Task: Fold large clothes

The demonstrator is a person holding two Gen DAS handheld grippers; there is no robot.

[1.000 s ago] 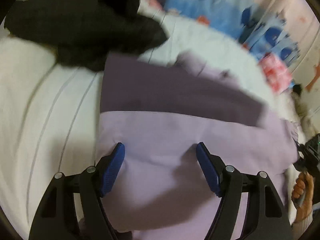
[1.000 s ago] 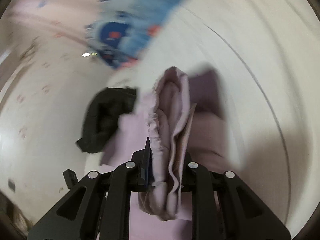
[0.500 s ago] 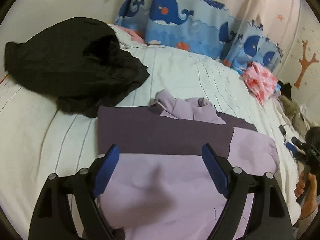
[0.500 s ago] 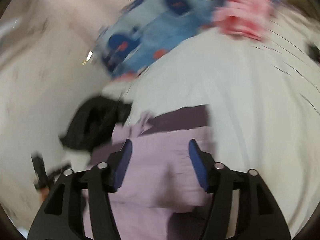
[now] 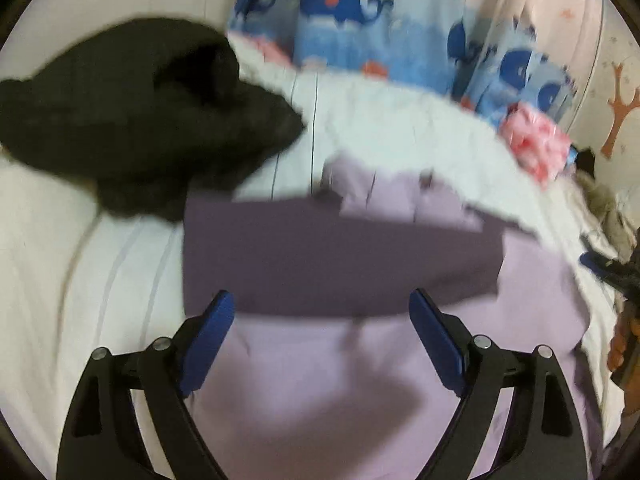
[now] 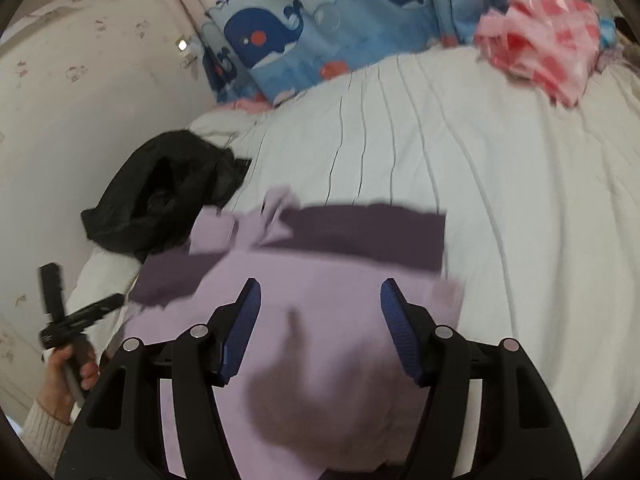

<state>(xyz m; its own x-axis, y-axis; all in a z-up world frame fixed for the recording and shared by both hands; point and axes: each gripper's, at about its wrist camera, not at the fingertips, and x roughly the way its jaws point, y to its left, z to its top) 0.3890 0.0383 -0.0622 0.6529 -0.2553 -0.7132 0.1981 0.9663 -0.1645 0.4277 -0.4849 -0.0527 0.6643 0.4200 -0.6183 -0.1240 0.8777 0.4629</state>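
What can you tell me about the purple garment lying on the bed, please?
The purple garment is soft, matte fabric in two tones: pale lilac with a dark plum band across it. It lies folded and fairly flat on the white striped bedspread, a rumpled lilac part bunched at its far edge. A black garment touches its corner. Neither gripper appears to hold it.

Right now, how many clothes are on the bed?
3: a purple top nearest, below both grippers; a black garment beside it near the wall; a pink bundle by the whale curtain. More may be hidden.
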